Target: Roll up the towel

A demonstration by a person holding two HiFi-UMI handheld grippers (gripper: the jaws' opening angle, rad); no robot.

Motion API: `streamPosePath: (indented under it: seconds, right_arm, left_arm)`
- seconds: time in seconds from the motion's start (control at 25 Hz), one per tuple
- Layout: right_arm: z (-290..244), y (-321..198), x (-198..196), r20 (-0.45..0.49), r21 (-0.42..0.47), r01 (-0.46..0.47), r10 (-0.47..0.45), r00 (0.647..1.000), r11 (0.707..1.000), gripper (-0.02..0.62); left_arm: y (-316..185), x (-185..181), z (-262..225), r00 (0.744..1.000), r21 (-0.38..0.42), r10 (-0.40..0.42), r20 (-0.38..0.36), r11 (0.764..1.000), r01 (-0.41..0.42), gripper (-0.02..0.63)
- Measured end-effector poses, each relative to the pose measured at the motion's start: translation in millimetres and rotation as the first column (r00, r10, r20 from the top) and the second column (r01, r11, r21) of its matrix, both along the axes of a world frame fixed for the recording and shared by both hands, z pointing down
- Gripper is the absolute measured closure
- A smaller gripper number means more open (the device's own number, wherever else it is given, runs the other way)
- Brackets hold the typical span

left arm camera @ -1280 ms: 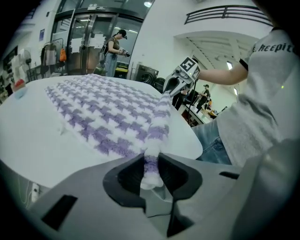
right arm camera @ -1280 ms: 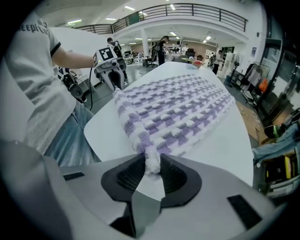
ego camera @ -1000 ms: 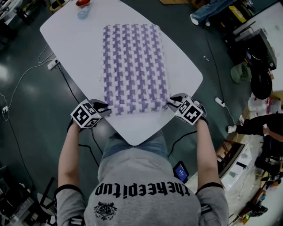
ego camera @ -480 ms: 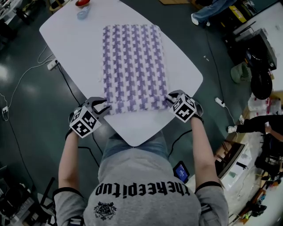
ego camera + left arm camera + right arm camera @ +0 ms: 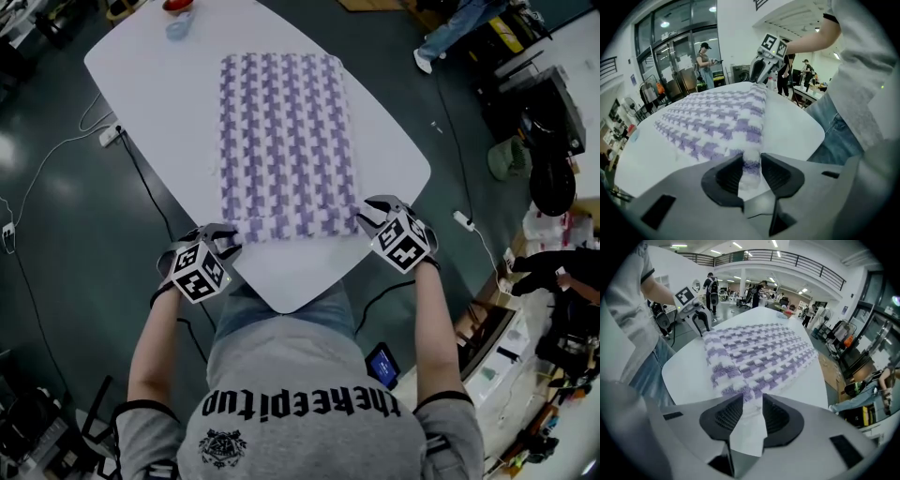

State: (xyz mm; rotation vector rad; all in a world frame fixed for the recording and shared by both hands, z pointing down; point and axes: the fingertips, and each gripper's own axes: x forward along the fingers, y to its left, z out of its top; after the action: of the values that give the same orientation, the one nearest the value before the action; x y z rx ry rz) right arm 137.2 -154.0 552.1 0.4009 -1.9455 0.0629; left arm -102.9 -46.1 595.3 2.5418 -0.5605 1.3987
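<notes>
A purple-and-white houndstooth towel [image 5: 286, 141] lies lengthwise on the white table [image 5: 141, 84], its near edge turned over into a thin roll. My left gripper [image 5: 223, 236] is at the roll's left end. In the left gripper view that end [image 5: 751, 161] fills the gap between the pads. My right gripper [image 5: 367, 214] is at the roll's right end, where the towel corner [image 5: 751, 394] sits between the pad tips. Both pairs of jaws have just been opening, with the towel still between them. Each view shows the other gripper at the roll's far end: right [image 5: 760, 80], left [image 5: 701, 323].
A red object [image 5: 176, 5] and a pale blue one [image 5: 178, 28] sit at the table's far end. Cables and a power strip [image 5: 111, 136] lie on the floor to the left. A person's foot [image 5: 427, 61] is at the upper right, with boxes and clutter along the right side.
The left gripper has shifted right and toward me, and its marker cube has rolled. The right gripper has come slightly back. The towel's near edge stays turned over.
</notes>
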Motion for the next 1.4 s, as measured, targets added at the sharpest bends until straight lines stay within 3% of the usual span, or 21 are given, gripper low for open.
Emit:
streamPosePath:
  seconds: [0.16, 0.28, 0.36, 0.44, 0.52, 0.6, 0.76, 1.08, 1.24, 1.4]
  right_arm:
    - [-11.0, 34.3, -11.2, -0.008, 0.046, 0.12, -0.119, 0.993, 0.992, 0.46]
    - [11.5, 54.8, -7.6, -0.135, 0.017, 0.254, -0.25, 0.959, 0.967, 0.426]
    - [29.3, 59.0, -6.3, -0.208, 0.021, 0.285, -0.275, 0.939, 0.958, 0.426]
    - [40.0, 58.9, -8.5, -0.251, 0.055, 0.279, -0.257, 0.933, 0.959, 0.43]
    - [42.4, 57.6, -10.6, -0.267, 0.08, 0.267, -0.238, 0.934, 0.96, 0.507]
    - [41.6, 57.5, -9.8, -0.26, 0.078, 0.259, -0.231, 0.938, 0.963, 0.543]
    - [34.9, 69.4, -8.4, -0.217, 0.057, 0.23, -0.213, 0.953, 0.971, 0.554]
    - [28.6, 134.8, -14.8, -0.136, -0.109, 0.18, -0.194, 0.972, 0.978, 0.555]
    - [24.3, 130.6, -13.6, -0.068, -0.133, 0.096, -0.106, 0.992, 0.986, 0.554]
    - [11.0, 112.3, -9.4, -0.015, -0.144, 0.038, -0.041, 0.999, 0.989, 0.554]
  left_arm:
    - [9.1, -9.9, 1.7, 1.0, -0.007, 0.015, 0.009, 1.0, -0.015, 0.505]
    - [7.1, -9.6, -3.1, 1.0, -0.013, 0.018, 0.017, 1.0, -0.018, 0.515]
    - [9.6, -11.8, -4.9, 0.999, -0.01, 0.021, 0.027, 1.0, -0.02, 0.525]
    - [15.1, -15.8, -3.4, 0.999, -0.006, 0.022, 0.036, 1.0, -0.022, 0.537]
    - [18.6, -17.8, -0.9, 0.999, -0.009, 0.021, 0.041, 1.0, -0.021, 0.549]
    - [18.7, -17.0, 0.4, 0.999, -0.022, 0.014, 0.037, 1.0, -0.013, 0.561]
    - [25.6, -18.6, -3.4, 0.999, -0.047, 0.027, 0.033, 0.999, -0.026, 0.569]
    - [85.0, -26.7, -14.2, 0.993, -0.192, 0.111, -0.049, 0.974, -0.119, 0.571]
    - [86.8, -24.3, -13.2, 0.993, -0.21, 0.076, -0.096, 0.973, -0.094, 0.563]
    - [67.4, -23.2, -32.6, 0.988, -0.228, -0.016, -0.157, 0.974, -0.02, 0.561]
